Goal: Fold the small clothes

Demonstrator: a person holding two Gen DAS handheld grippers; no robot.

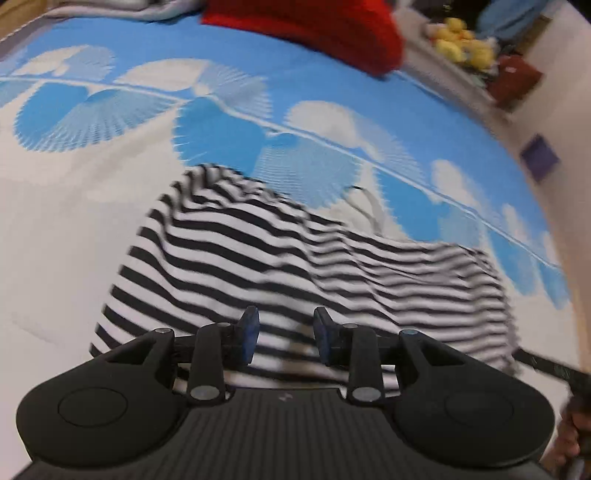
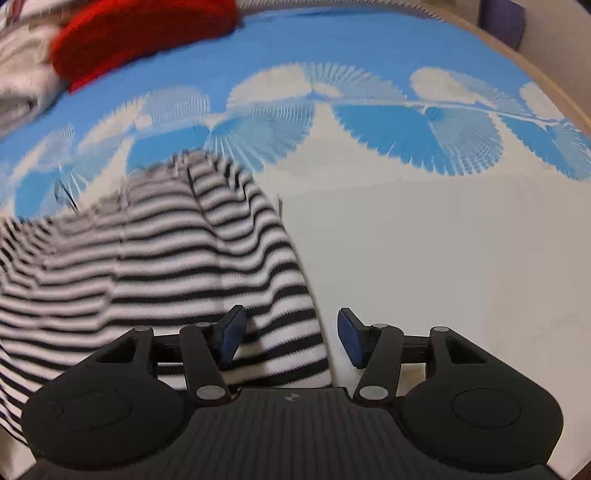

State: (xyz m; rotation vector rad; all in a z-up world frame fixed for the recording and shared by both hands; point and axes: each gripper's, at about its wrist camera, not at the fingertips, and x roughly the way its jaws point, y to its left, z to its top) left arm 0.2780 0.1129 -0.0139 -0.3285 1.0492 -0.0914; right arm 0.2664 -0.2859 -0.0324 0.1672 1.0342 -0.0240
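1. Black-and-white striped garment [image 1: 295, 258] lies rumpled on a blue-and-white patterned bedcover [image 1: 74, 206]; which kind of garment can't be told, the folds are bunched and motion-blurred.
2. Left gripper [image 1: 284, 339] sits over the garment's near part, jaws apart w/ striped cloth showing in the gap; pads not pressing on it, so released.
3. Right gripper [image 2: 288, 338] hangs at the garment's right edge [image 2: 236, 258]; jaws wide, cloth edge between them but nearer the left pad, no clamp seen.
4. Near hem is hidden under both gripper bodies.
5. Red fabric item [image 1: 314, 33] at the far end, cut off by the frame top.
6. Yellow things [image 1: 461, 44] beyond the bed: too blurred to name.
7. Sliver of a hand [image 1: 574, 428] at the left view's lower right, mostly cut off.
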